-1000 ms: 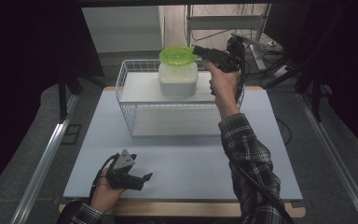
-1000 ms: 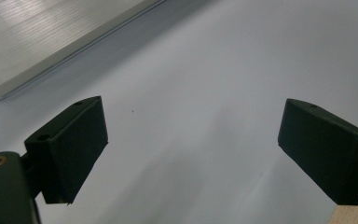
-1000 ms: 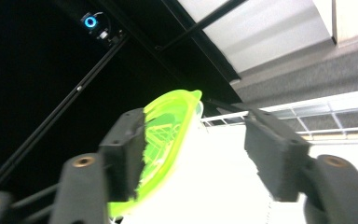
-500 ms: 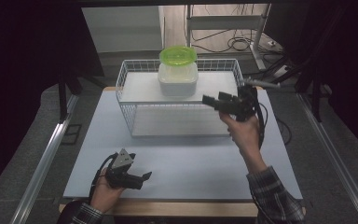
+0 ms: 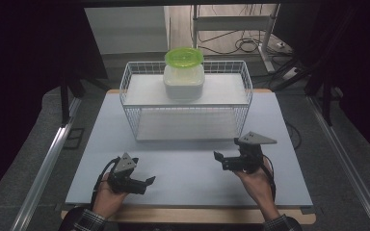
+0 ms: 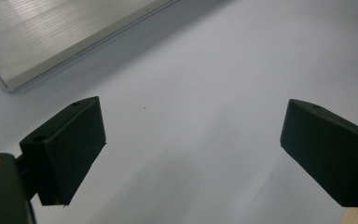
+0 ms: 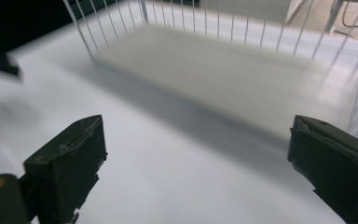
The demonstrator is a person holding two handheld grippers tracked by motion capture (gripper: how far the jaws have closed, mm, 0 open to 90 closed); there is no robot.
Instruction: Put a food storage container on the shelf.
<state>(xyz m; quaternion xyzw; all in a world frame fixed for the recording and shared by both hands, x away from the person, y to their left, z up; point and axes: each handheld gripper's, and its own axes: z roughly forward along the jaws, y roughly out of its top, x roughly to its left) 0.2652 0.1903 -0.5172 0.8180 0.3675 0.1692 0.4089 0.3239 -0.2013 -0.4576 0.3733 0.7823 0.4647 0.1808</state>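
white table point(image 5: 183, 159), lidded container point(image 5: 183, 77) on rack point(image 5: 139, 96), well beyond both tongs

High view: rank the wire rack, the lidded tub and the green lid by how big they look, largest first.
1. Wire rack, by far the widest.
2. Tub, sitting on the rack's top shelf.
3. Green lid, about as wide as the tub but much flatter.
All three stand at a similar distance from the camera, so the order is safe.

The left tongs point(image 6: 193, 158) stood wide apart, their two black jaws rising from the bottom corners with nothing between them. Beneath them lay the pale, bare surface point(image 6: 223, 93). A ribbed metal rail point(image 6: 51, 37) crossed the upper left corner at a slant, well apart from the jaws.
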